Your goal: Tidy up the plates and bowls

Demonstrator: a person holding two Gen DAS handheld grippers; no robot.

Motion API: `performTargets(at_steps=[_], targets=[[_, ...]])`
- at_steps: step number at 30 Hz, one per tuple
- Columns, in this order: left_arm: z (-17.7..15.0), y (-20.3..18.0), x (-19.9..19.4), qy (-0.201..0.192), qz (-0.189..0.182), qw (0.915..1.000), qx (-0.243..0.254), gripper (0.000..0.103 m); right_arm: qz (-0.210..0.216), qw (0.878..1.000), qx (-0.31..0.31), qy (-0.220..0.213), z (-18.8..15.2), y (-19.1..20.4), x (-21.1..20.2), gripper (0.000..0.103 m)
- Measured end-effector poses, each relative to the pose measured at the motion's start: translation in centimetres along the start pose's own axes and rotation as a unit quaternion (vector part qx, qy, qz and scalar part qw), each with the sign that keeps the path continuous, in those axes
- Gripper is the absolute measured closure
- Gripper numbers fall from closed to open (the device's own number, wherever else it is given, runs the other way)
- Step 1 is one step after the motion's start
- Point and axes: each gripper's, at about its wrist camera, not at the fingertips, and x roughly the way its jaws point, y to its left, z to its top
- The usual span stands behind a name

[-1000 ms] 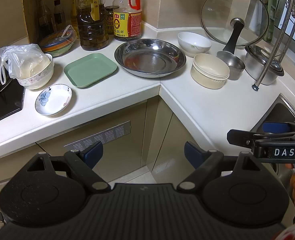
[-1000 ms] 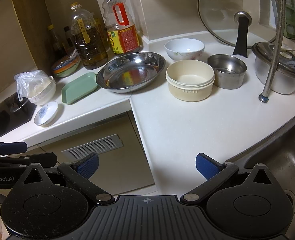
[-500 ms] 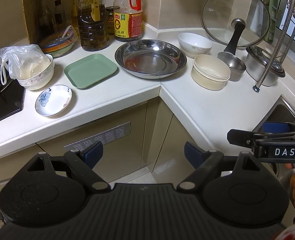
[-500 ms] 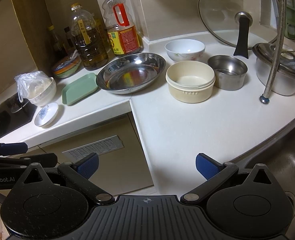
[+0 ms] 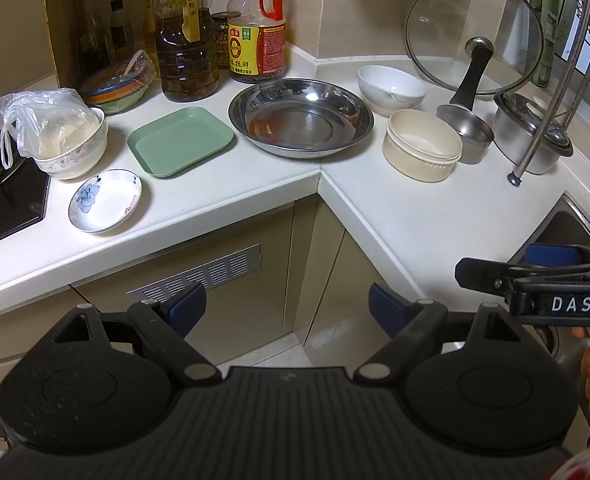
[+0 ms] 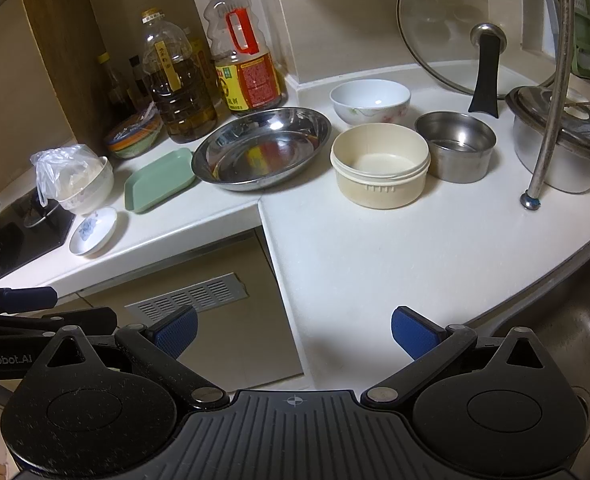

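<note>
Nothing looks sorted yet: the small blue-flowered saucer [image 5: 105, 201], green square plate [image 5: 180, 145] and steel basin [image 5: 301, 118] lie singly along the bench's left run, while the white bowl [image 5: 391, 90] and cream bowl [image 5: 421, 150] sit past the inner corner. Both the left gripper [image 5: 287, 307] and right gripper [image 6: 294, 331] hang off the front edge with fingers spread wide and holding nothing. The left view shows the saucer and bagged bowl [image 5: 71, 144] plainly, whereas the right view looks into the small steel pot [image 6: 455, 146] and shows more of the sink [image 6: 567, 312].
</note>
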Motion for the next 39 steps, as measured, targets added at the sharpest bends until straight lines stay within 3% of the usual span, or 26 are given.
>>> performTargets(at_steps=[12,22,32,39], targets=[[0.3,-0.2,0.2,0.005,0.009,0.9999,-0.009,0.016,0.005,1.000,-0.001,0.001,0.2,-0.1,0.3,0.000],[0.1,0.4,0.2,0.006,0.038,0.9982,-0.047,0.016,0.048,0.999,-0.015,-0.001,0.7,-0.4,1.3,0.000],[0.2,3.6,0.1,0.004,0.077,0.9940,-0.078,0.016,0.095,0.995,-0.028,0.009,1.9,1.4,3.7,0.009],[1.9,7.7,2.4,0.003,0.073,0.9939,-0.082,0.016,0.104,0.994,-0.023,0.005,3.4,4.4,6.7,0.011]])
